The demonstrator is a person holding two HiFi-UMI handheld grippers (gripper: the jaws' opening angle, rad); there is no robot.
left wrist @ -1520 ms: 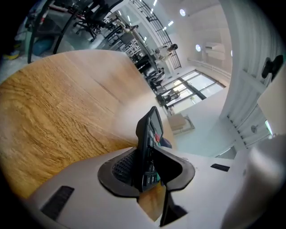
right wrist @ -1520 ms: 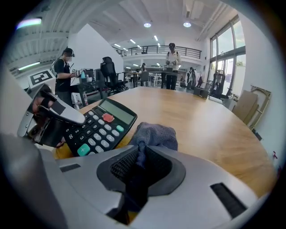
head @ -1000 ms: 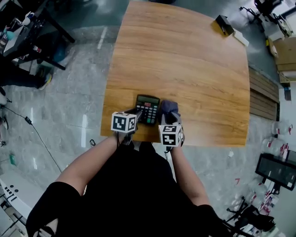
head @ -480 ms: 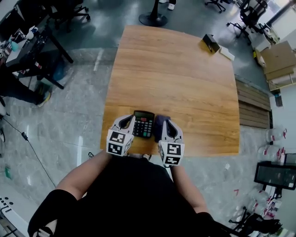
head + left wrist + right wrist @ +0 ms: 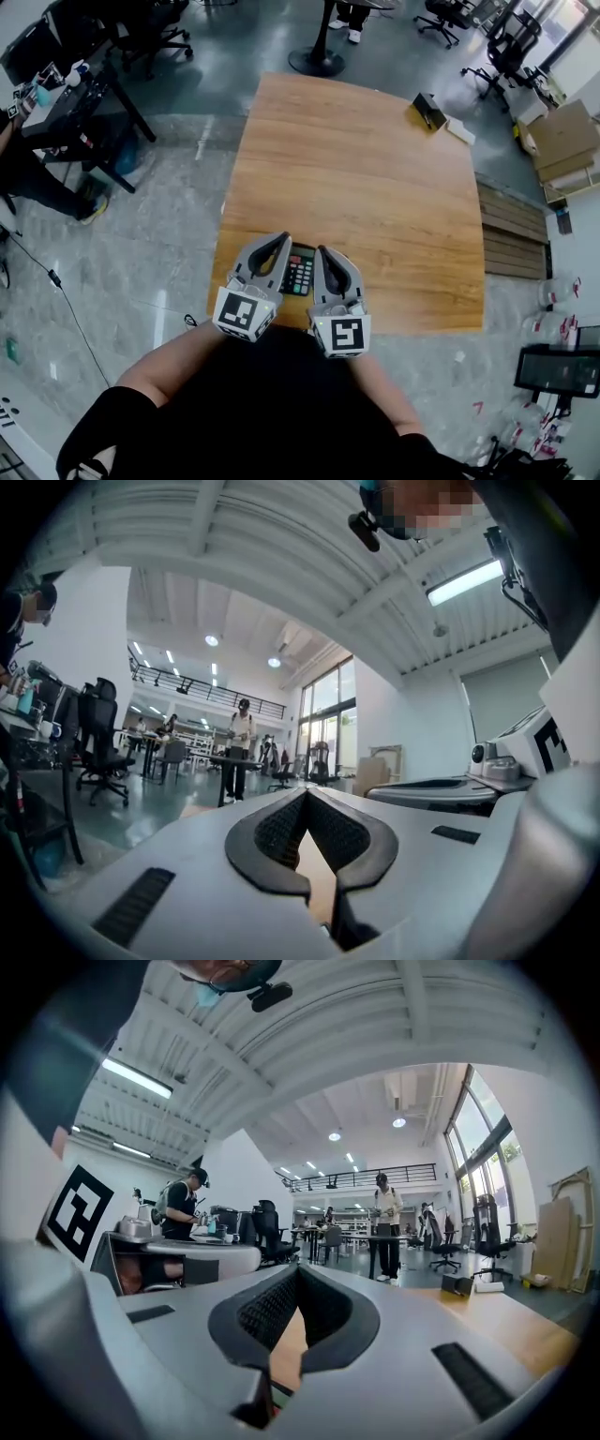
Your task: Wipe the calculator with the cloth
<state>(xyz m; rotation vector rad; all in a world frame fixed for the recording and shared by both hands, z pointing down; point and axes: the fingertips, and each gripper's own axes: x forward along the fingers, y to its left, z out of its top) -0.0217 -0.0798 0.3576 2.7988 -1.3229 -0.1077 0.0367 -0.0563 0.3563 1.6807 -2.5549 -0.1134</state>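
A wooden table [image 5: 375, 187] carries a calculator [image 5: 299, 272] at its near edge and a dark box [image 5: 429, 111] at a far corner.

Head steeply above table [image 5: 375, 187]; claw cameras level.

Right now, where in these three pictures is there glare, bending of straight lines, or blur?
Head view: sharp, evenly lit; the table edges bow, and pale glare streaks lie on the floor. Left gripper view: strong fisheye, black corners; the ceiling lamp is blown out. Right gripper view: same curving; the tall windows are washed pale.
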